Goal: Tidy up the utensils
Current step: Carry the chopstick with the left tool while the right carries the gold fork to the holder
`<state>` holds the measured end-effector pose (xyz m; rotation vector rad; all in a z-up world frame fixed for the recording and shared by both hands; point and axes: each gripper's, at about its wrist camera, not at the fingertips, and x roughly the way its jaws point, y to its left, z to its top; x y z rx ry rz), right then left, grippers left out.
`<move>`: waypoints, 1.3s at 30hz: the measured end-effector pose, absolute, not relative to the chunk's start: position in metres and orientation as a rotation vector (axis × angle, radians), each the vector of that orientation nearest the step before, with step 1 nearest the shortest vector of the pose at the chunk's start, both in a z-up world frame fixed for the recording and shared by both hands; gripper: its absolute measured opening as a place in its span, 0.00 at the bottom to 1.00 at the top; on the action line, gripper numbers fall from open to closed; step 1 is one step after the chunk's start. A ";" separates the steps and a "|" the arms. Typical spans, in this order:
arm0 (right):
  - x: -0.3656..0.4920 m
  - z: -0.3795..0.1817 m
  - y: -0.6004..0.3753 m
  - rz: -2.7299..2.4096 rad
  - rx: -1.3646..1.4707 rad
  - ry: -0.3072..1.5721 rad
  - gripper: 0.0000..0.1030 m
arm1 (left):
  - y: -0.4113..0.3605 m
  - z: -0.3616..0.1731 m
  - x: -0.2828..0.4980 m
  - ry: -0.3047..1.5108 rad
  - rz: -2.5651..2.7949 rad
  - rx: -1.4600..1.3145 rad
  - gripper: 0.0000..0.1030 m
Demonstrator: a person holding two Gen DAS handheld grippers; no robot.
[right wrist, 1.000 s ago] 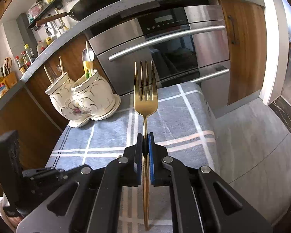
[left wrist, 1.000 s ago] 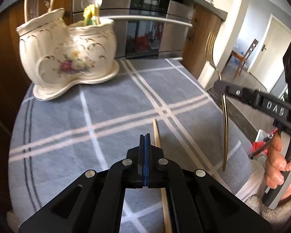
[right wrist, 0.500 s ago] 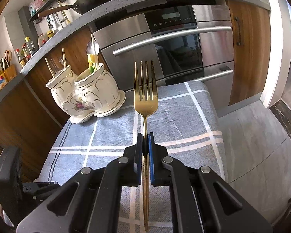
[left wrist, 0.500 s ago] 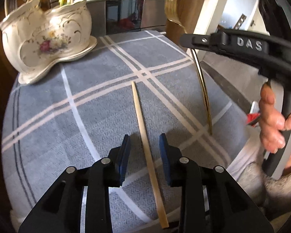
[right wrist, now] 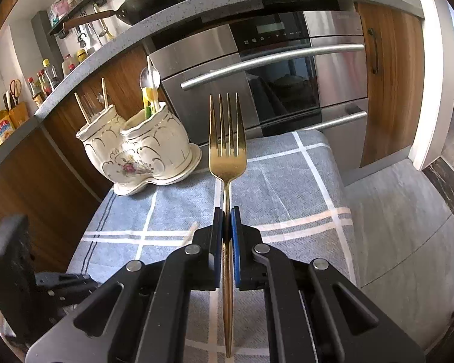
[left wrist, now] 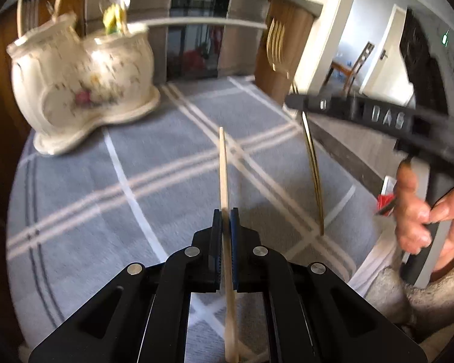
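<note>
Gripping chopstick (left wrist: 224,166) between left fingers (left wrist: 217,236) | right fingers (right wrist: 218,236) clamp fork (right wrist: 227,139) upright

light: bright daylight, from the doorway (left wrist: 375,60) at right | glare: white spots on the ceramic holder (left wrist: 84,81), shine on the oven (right wrist: 287,69) | blur: left wrist view smeared, right wrist view sharp | edges: strong fisheye bending, dark round corners

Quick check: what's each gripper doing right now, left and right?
Left gripper: closed on the wooden chopstick.
Right gripper: closed on the gold fork, tines up.
</note>
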<state>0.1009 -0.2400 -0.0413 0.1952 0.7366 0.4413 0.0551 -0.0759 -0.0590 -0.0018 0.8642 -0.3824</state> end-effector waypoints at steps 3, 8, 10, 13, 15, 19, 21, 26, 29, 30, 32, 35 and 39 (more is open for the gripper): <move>0.102 -0.040 -0.236 0.452 0.193 0.732 0.06 | -0.063 -0.045 0.054 0.808 -0.377 -0.024 0.05; 0.106 -0.036 -0.225 0.470 0.189 0.724 0.06 | -0.035 -0.021 0.054 0.705 -0.361 -0.073 0.05; 0.111 -0.031 -0.216 0.482 0.185 0.712 0.06 | -0.021 -0.009 0.056 0.662 -0.351 -0.093 0.05; 0.117 -0.019 -0.204 0.496 0.168 0.686 0.06 | -0.003 0.013 0.064 0.580 -0.327 -0.113 0.05; 0.122 -0.004 -0.193 0.511 0.156 0.644 0.06 | 0.008 0.029 0.070 0.518 -0.305 -0.116 0.05; 0.136 0.023 -0.173 0.523 0.149 0.562 0.05 | 0.033 0.063 0.087 0.397 -0.257 -0.131 0.05; 0.147 0.036 -0.165 0.524 0.157 0.525 0.06 | 0.042 0.075 0.093 0.345 -0.245 -0.141 0.05; 0.169 0.065 -0.149 0.516 0.182 0.437 0.06 | 0.062 0.098 0.118 0.246 -0.194 -0.158 0.05; 0.177 0.078 -0.143 0.508 0.195 0.396 0.06 | 0.068 0.102 0.135 0.212 -0.180 -0.175 0.05; 0.180 0.081 -0.141 0.505 0.201 0.379 0.06 | 0.071 0.101 0.137 0.200 -0.176 -0.178 0.05; 0.183 0.086 -0.136 0.498 0.202 0.349 0.06 | 0.073 0.100 0.151 0.180 -0.163 -0.184 0.05; 0.190 0.090 -0.124 0.478 0.172 0.318 0.05 | 0.075 0.095 0.168 0.175 -0.149 -0.181 0.05; 0.200 0.091 -0.115 0.471 0.171 0.307 0.05 | 0.069 0.084 0.179 0.174 -0.136 -0.144 0.05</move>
